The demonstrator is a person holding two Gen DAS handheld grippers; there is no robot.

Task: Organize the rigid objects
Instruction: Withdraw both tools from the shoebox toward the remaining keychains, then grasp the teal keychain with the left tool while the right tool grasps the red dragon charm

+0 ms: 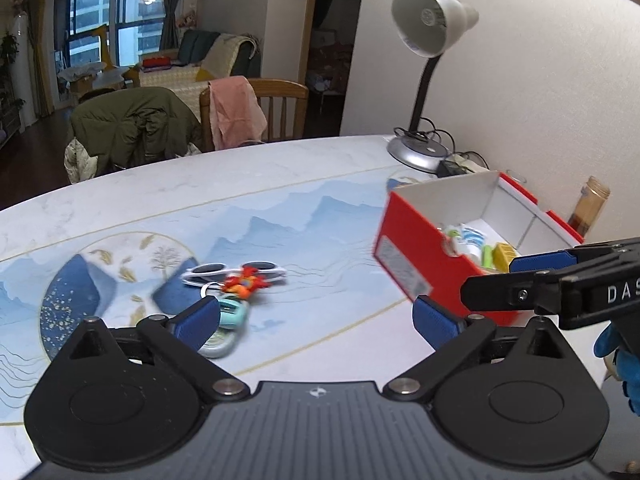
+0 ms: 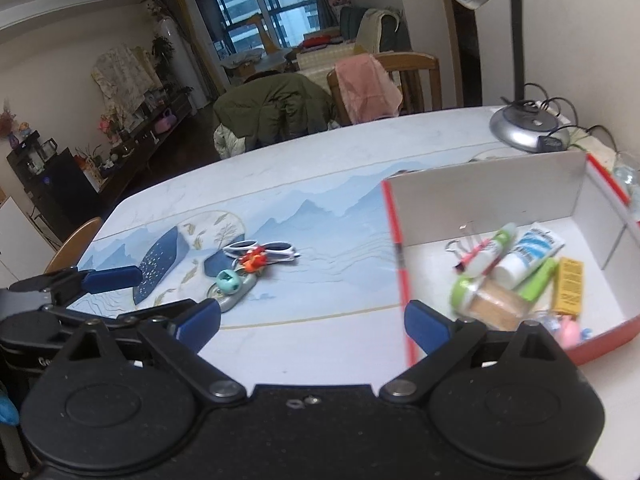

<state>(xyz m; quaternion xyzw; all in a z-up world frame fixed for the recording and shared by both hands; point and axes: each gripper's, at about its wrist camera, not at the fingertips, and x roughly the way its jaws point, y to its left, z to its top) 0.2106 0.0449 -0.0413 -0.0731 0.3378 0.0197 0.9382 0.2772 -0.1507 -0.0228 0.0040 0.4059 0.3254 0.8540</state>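
Note:
White sunglasses (image 1: 234, 272) (image 2: 262, 249) lie on the table beside an orange toy (image 1: 244, 284) (image 2: 254, 261) and a teal keychain piece (image 1: 230, 312) (image 2: 227, 281) on a grey oval tag. A red box (image 1: 416, 256) (image 2: 600, 344) with a white inside holds tubes, a green-capped jar (image 2: 486, 300) and a yellow packet (image 2: 568, 286). My left gripper (image 1: 316, 320) is open and empty, just short of the keychain pile. My right gripper (image 2: 312, 318) is open and empty, over the box's left wall; it also shows in the left wrist view (image 1: 520, 272).
A desk lamp (image 1: 424, 80) with its cable and base (image 2: 524, 126) stands at the table's far right by the wall. A bottle (image 1: 588, 208) stands behind the box. Chairs draped with a green coat (image 1: 132, 128) and pink cloth (image 1: 236, 112) line the far edge.

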